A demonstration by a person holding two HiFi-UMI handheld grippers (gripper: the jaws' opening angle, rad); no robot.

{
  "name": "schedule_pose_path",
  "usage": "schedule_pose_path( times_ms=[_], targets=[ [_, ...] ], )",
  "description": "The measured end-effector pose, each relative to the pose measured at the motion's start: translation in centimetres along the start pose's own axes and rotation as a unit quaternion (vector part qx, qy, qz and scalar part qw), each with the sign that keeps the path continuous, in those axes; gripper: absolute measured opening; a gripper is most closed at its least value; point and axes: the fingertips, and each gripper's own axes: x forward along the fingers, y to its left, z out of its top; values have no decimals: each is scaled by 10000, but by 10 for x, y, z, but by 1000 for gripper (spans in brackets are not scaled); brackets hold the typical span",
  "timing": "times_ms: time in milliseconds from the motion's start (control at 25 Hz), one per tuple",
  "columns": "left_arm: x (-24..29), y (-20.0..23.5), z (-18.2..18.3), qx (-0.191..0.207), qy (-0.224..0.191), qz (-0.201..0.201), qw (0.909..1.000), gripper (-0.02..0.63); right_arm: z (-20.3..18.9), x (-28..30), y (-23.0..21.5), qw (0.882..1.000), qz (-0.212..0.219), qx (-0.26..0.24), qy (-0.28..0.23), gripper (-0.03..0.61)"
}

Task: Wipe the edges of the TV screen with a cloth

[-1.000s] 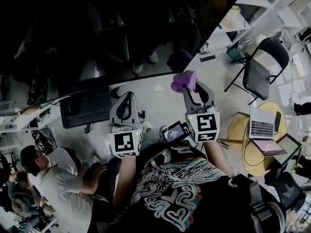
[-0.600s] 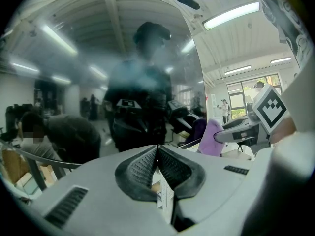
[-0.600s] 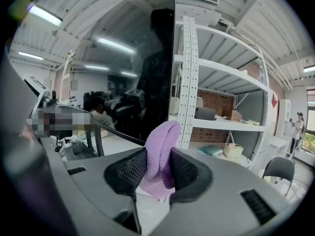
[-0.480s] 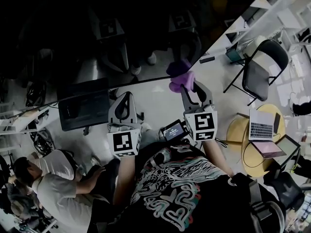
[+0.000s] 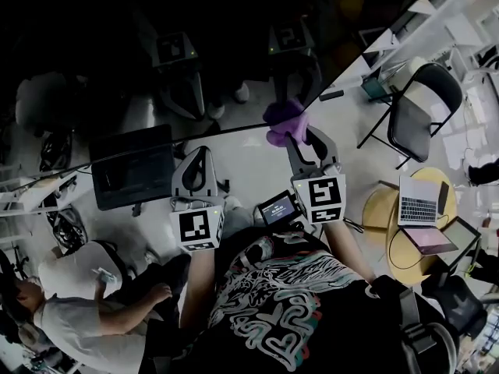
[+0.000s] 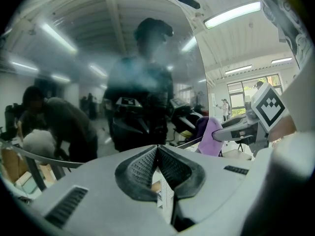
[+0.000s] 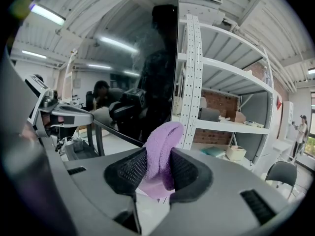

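Right gripper view: fingers [image 7: 129, 173] pinch bunched purple cloth [image 7: 160, 149].

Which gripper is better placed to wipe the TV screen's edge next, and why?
Right. The right gripper clamps the purple cloth right at the TV screen's edge, while the left gripper is shut and empty.

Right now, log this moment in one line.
right gripper: shut on purple cloth | cloth at TV screen lower edge | left gripper: shut, empty
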Motion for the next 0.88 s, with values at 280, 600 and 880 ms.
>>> schedule_pose_path(
  times_ms=[280, 600, 880],
  targets=[
    [1, 11, -1, 0, 36, 8, 10000, 18, 4, 9, 6, 10000, 28, -19, 22, 155],
    [1, 10, 1, 10, 38, -1, 10000, 18, 7, 11, 6, 10000, 53, -66, 25, 155],
    [2, 6, -1, 36, 69, 5, 10000, 18, 5, 11, 7, 9999, 98, -45, -3, 155]
  ],
)
